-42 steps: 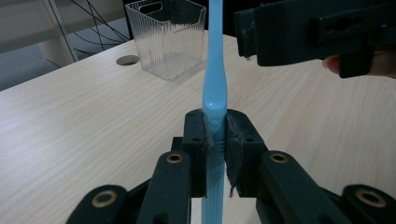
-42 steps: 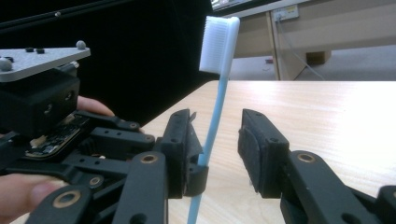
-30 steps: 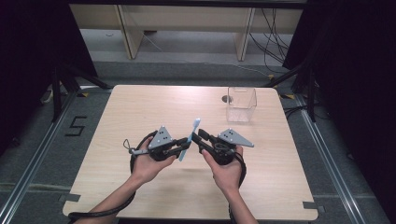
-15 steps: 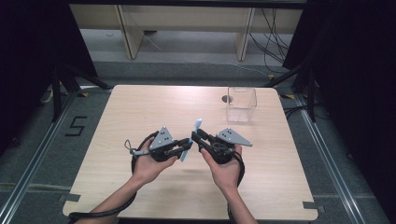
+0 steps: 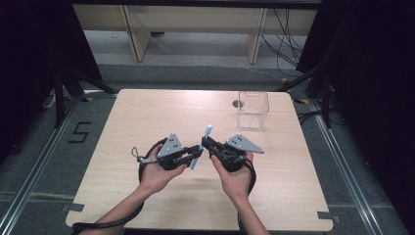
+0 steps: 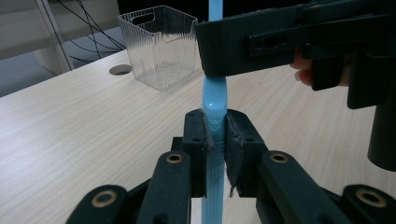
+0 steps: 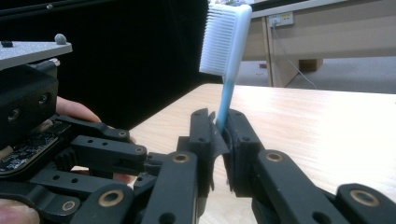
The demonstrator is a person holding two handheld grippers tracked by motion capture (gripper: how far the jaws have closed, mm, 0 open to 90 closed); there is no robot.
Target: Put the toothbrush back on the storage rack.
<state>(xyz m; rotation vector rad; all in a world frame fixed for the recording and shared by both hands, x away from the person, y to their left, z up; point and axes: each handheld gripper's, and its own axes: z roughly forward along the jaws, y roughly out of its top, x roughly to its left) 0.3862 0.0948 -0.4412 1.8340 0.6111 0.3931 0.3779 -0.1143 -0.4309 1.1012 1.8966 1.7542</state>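
My left gripper [image 5: 195, 153] and right gripper [image 5: 207, 143] both clamp the blue toothbrush [image 5: 201, 146] (bristles pointing far) above the table [image 5: 147, 112].

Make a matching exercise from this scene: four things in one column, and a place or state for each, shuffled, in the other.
Things
1. light blue plastic toothbrush
2. clear ribbed plastic box
3. left gripper
4. right gripper

Places or states
A. stands open-topped on the far right part of the wooden table
B. jaws shut on the toothbrush's lower handle
C. held above the table between both grippers, white bristle head uppermost
D. jaws have just been closing on the toothbrush's neck, below the bristles

Pairs: 1-C, 2-A, 3-B, 4-D
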